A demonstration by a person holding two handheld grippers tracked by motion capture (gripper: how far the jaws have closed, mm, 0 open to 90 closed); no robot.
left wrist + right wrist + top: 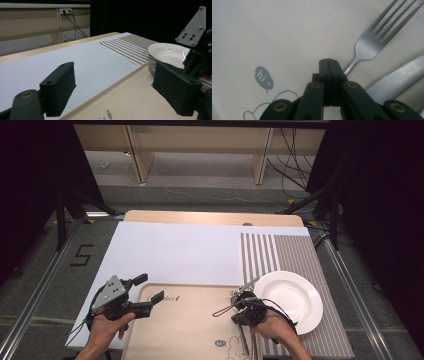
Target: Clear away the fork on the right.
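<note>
Nearest the person: right gripper (329,61) above the beige tray (187,320), jaws pressed flat together with nothing visible between the tips. Just beyond those tips in the right gripper view, a fork (372,40) lying on the tray, tines pointing away, its handle running back under the jaws (whether touched, cannot tell). Beside the fork, a serrated knife (398,80), blade roughly parallel to the fork handle. Printed on the tray close by, a small speech bubble reading "hi" (264,81).

From the high view, right gripper (245,307) near the tray's right edge, cutlery (245,340) along that edge. Left gripper (142,292) over the tray's far-left corner, jaws spread wide and empty, hovering apart from everything.

Just past the tray to the right, a white plate (290,300) resting on a striped placemat (280,255). Farther off, a white sheet (170,252) covering most of the wooden table (210,216).
</note>
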